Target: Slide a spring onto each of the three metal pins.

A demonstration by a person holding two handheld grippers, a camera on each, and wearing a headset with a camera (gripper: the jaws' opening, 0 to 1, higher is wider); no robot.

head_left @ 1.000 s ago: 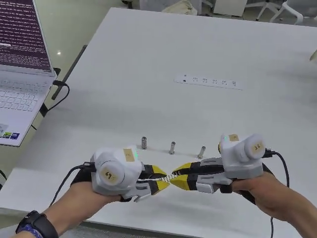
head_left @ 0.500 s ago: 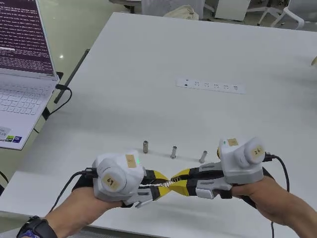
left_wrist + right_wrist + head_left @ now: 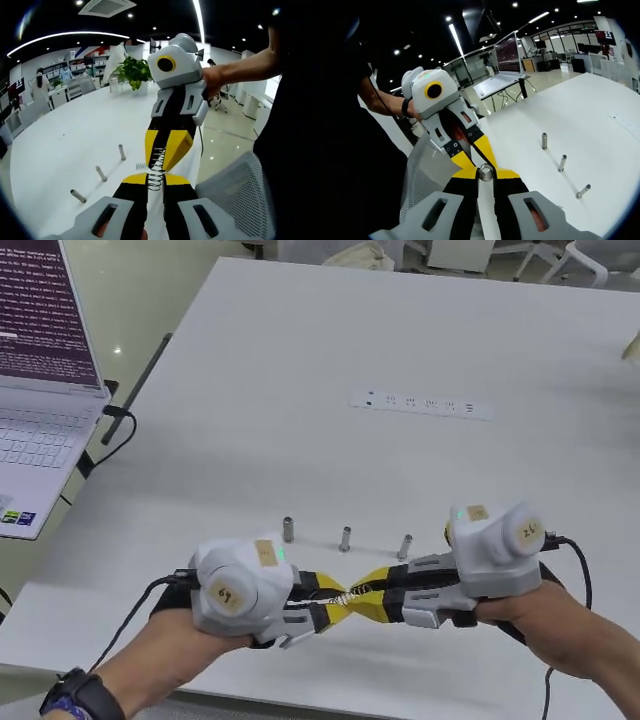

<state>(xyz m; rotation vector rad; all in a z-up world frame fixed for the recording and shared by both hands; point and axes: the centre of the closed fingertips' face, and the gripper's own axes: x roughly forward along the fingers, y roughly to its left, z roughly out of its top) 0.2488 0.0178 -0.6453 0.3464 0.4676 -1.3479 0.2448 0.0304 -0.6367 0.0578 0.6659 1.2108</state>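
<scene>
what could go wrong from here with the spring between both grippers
The spring is pinched at both ends, by the left gripper and right gripper: pulling apart could stretch it out of shape. It hangs near the table edge, so a slip might send it to the floor.

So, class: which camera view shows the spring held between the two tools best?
Left gripper view: the spring lies side-on, its coils distinct. The right gripper view shows the spring end-on, as a ring. In the head view the spring is a tiny glint.
</scene>
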